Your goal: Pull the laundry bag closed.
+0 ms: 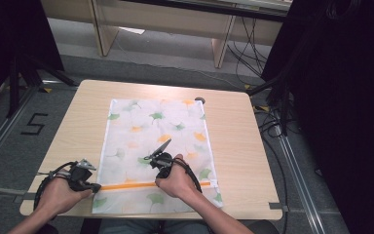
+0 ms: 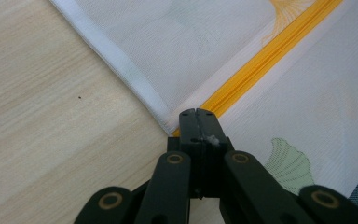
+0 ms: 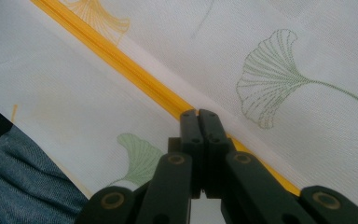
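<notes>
A white mesh bag [image 1: 158, 141] printed with green and orange ginkgo leaves lies flat on the wooden table [image 1: 233, 146]. An orange zipper [image 1: 126, 185] runs across its near end. My left gripper [image 1: 96, 187] pinches the bag's left edge where the zipper starts; in the left gripper view its jaws [image 2: 196, 113] are shut on the white hem [image 2: 121, 65] beside the zipper [image 2: 261, 65]. The right gripper [image 3: 198, 113] is shut, with its tips on the zipper [image 3: 121, 63] partway along. In the high view the hand [image 1: 177, 183] hides those tips.
The bag's near end hangs slightly over the table's front edge, and a blue-jeaned leg [image 3: 23, 186] is just below it. A small dark round thing [image 1: 199, 100] sits at the bag's far right corner. Bare tabletop [image 1: 73, 131] flanks the bag. Dark stands and cables [image 1: 272, 117] surround the table.
</notes>
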Demonstrator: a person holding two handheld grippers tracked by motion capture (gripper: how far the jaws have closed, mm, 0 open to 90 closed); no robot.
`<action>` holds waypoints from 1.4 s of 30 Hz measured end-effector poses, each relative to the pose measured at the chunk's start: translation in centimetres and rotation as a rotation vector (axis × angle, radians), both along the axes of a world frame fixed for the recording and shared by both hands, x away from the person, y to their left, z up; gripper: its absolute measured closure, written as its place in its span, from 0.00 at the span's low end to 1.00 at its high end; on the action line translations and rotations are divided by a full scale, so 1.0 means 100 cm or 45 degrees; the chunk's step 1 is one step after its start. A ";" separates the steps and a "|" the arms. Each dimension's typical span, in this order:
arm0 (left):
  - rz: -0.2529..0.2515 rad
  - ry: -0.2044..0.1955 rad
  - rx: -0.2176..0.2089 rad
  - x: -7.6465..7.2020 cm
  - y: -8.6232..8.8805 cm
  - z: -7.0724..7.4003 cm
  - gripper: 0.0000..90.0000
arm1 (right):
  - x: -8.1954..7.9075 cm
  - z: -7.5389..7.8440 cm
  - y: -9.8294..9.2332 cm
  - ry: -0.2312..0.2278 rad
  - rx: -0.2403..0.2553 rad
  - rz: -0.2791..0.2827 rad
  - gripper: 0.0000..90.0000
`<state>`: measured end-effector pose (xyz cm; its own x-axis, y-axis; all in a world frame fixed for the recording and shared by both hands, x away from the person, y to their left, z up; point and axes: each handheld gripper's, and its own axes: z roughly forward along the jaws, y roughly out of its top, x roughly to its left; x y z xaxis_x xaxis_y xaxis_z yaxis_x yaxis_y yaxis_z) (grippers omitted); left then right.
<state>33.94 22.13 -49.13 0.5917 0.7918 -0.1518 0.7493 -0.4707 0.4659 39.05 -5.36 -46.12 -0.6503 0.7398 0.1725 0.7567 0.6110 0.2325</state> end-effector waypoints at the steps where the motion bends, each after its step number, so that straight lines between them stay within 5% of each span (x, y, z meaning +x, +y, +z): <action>1: 0.001 -0.001 0.000 0.000 0.000 0.000 1.00 | -0.001 0.000 0.001 0.007 0.005 -0.014 1.00; 5: 0.001 -0.001 0.000 0.000 0.000 0.000 1.00 | 0.001 0.000 -0.002 -0.018 -0.039 0.034 1.00; 10: 0.001 -0.001 0.000 0.000 0.000 0.000 1.00 | 0.000 0.001 -0.003 0.001 -0.008 -0.035 1.00; 40: -0.002 0.001 0.000 0.000 0.000 0.000 1.00 | 0.001 0.003 -0.022 0.002 -0.027 -0.073 1.00; 42: -0.001 0.000 0.000 0.000 0.000 0.000 1.00 | 0.004 0.001 -0.025 -0.036 -0.017 -0.013 1.00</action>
